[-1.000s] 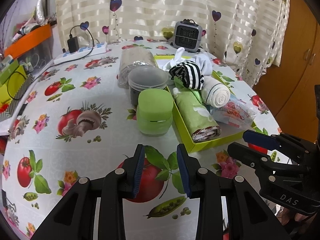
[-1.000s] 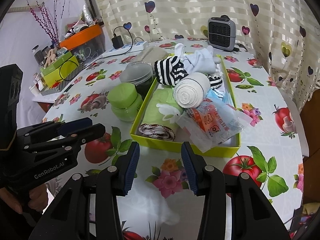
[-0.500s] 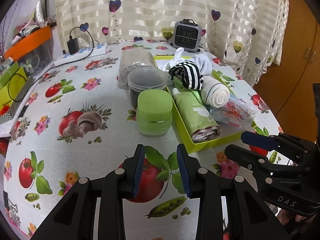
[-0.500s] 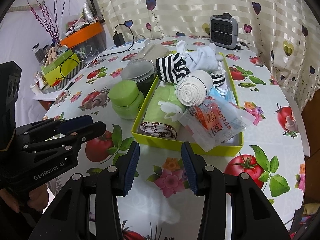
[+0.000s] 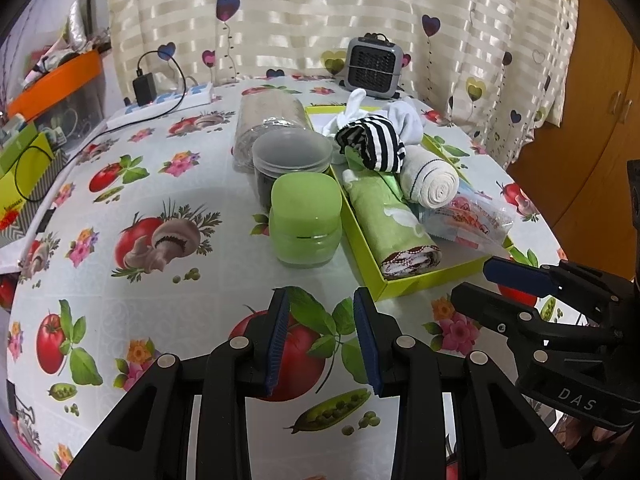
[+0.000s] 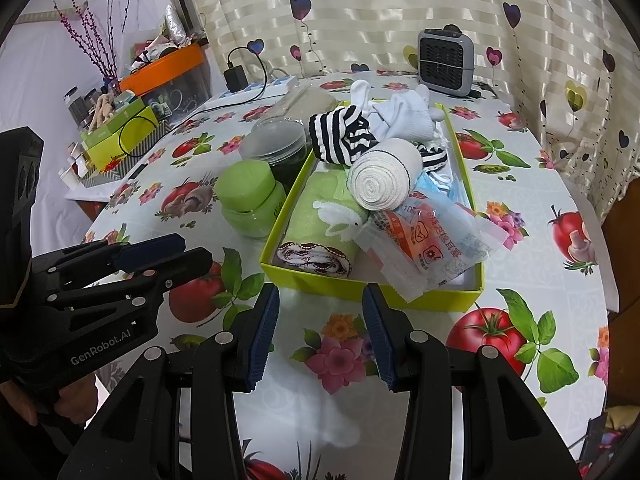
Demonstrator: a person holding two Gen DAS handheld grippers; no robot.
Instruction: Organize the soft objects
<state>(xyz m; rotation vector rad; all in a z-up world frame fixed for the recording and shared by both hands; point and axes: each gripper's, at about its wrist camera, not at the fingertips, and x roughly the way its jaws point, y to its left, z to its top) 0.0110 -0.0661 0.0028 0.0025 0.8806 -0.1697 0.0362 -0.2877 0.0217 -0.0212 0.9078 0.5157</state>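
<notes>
A yellow-green box (image 6: 372,292) (image 5: 400,284) on the fruit-print tablecloth holds the soft things. In it lie a rolled green towel (image 6: 320,228) (image 5: 384,220), a white bandage roll (image 6: 384,180) (image 5: 430,180), a black-and-white striped sock (image 6: 340,136) (image 5: 372,144), white socks (image 6: 404,116) and a plastic packet (image 6: 432,244). My right gripper (image 6: 321,290) (image 5: 470,282) hovers open just in front of the box's near wall, holding nothing. My left gripper (image 5: 321,294) (image 6: 196,249) is open and empty over the cloth, left of the box.
A green-lidded jar (image 5: 306,220), a clear lidded tub (image 5: 292,156) and a plastic-wrapped grey roll (image 5: 268,120) stand against the box's left side. A small grey heater (image 5: 374,64) and a power strip (image 5: 160,100) sit at the back. Clutter boxes (image 6: 120,136) line the left edge.
</notes>
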